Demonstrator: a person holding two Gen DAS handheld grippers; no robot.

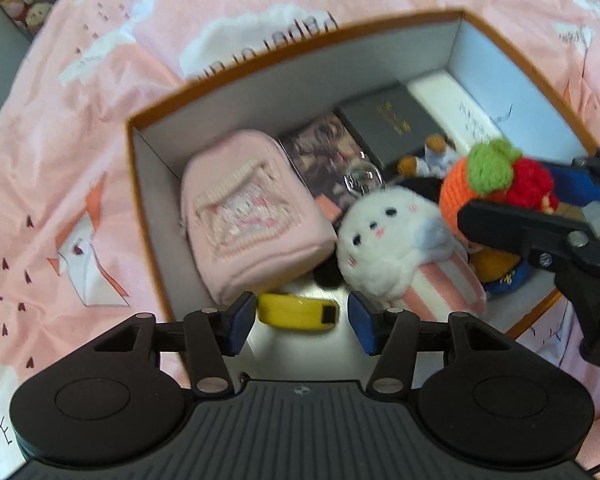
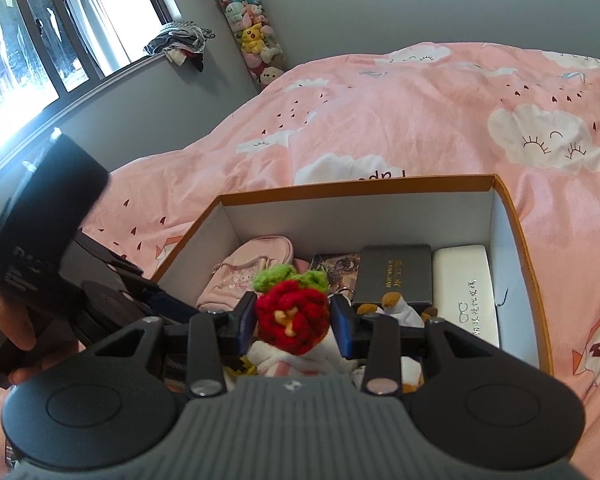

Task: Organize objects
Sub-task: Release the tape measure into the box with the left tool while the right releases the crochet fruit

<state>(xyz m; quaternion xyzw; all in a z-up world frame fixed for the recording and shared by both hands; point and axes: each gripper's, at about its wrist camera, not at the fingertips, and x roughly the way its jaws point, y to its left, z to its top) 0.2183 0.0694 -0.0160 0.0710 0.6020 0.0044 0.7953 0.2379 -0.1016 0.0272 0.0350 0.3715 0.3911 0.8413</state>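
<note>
Here, the right gripper point(image 2: 293, 320) is clenching a soft, light knitted toy point(image 2: 292, 318) by its red middle over the box point(image 2: 356, 188) on the bed point(image 2: 420, 100), while the left gripper point(image 1: 302, 320) is hanging released above a yellow tape measure point(image 1: 296, 312).

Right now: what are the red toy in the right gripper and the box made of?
Red toy: crocheted yarn, matte, with visible looped stitches; green yarn leaves on top. Box: likely cardboard, with thin stiff walls, matte white inside and an orange-brown outer edge. Right gripper brackets the toy.
</note>
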